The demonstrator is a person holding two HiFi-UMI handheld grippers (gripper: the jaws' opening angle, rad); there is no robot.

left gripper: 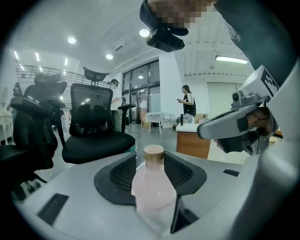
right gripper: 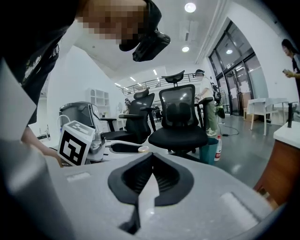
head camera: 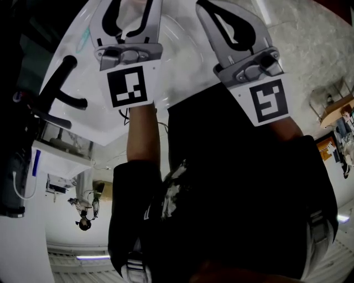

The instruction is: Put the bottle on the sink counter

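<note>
A pale pink bottle (left gripper: 153, 185) with a tan cap stands upright between the black pads of my left gripper (head camera: 130, 16). The pads sit close beside its shoulders without squeezing it, so the jaws are open around it. The gripper body hides the bottle's base. In the head view this gripper reaches over the white sink counter (head camera: 83, 77). My right gripper (right gripper: 151, 161) is beside it, shut, with nothing between its pads. The right gripper view catches the left gripper's marker cube (right gripper: 75, 143) and the bottle's cap (right gripper: 143, 149).
A black bar-shaped fitting (head camera: 58, 80) rises from the counter's left part. Black office chairs (left gripper: 93, 126) stand in the room behind. A wooden desk (left gripper: 194, 140) and a standing person (left gripper: 188, 101) are farther back. A plastic bottle (right gripper: 218, 147) stands on the floor by a chair.
</note>
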